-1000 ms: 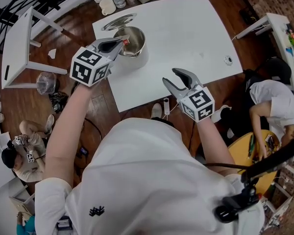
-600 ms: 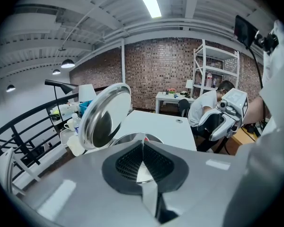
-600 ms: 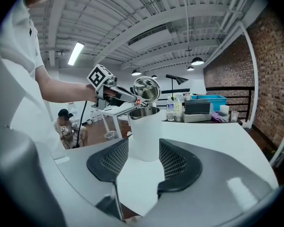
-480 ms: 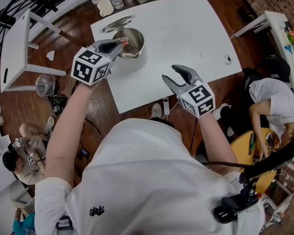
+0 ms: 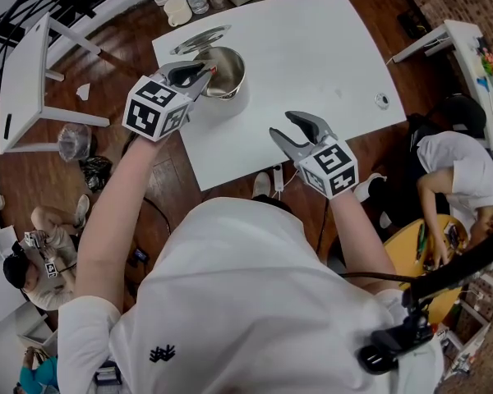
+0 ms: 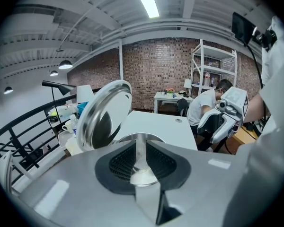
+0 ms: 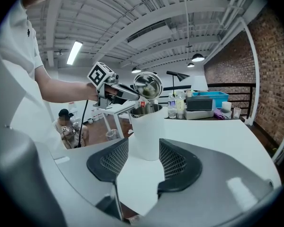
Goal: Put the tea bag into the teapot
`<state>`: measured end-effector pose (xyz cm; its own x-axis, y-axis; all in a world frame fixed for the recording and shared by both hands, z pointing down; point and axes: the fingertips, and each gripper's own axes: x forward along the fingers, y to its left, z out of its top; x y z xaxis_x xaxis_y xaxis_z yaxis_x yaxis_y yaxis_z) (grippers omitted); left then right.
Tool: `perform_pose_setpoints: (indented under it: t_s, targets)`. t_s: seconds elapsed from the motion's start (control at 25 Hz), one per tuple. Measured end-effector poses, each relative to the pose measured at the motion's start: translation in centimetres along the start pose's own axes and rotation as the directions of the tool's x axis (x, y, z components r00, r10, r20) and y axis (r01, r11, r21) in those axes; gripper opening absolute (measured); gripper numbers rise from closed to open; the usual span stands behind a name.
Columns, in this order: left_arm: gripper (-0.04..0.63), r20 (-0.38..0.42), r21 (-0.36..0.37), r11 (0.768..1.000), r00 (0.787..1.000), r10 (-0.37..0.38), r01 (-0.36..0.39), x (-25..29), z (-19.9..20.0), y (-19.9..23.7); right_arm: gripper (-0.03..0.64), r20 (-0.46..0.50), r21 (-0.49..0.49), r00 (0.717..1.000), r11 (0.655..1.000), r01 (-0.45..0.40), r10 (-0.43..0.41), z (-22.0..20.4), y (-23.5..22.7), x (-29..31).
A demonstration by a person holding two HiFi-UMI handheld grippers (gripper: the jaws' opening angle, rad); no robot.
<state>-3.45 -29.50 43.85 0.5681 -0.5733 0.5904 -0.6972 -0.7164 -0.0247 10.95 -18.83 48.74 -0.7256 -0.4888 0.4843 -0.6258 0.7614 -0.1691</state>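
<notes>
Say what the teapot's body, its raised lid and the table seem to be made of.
Teapot body: white, smooth, dull sheen; plastic or enamel, can't tell. Its rim: bare metal. Lid: polished steel, by its mirror reflections. Table: white, matte, probably laminate board.

White shirt (image 5: 255, 302) bears a dark emblem (image 5: 162, 354); the right gripper (image 5: 281, 124) is grey.

Camera layout: one head view, two gripper views.
Head view looks steeply down onto the white rectangular table (image 5: 312, 48) and white steel-rimmed teapot (image 5: 228, 79); left gripper view sits close over that teapot; right gripper view faces it across the table, farther off.
</notes>
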Motion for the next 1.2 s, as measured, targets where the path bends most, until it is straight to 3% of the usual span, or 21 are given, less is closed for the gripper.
perform_pose_setpoints:
  t_s: [0.64, 0.96, 1.2]
  targets:
    - [0.043, 0.054, 0.025, 0.999, 0.998, -0.028, 0.027, -2.2, 1.1, -1.5, 0.199, 0.006, -0.003, 1.000, 1.000, 0.029, -0.029, 0.4, 1.4, -0.4]
    - [0.041, 0.170, 0.051, 0.998, 0.984, -0.055, 0.047, -8.1, 1.1, -3.1, 0.199, 0.000, -0.012, 0.997, 0.997, 0.079, -0.079, 0.5, 4.4, -1.2]
    - [0.041, 0.285, 0.036, 0.998, 0.956, -0.068, 0.060, -14.3, 0.4, -4.8, 0.198, 0.012, 0.028, 0.988, 0.988, 0.152, -0.152, 0.4, 7.0, -2.9]
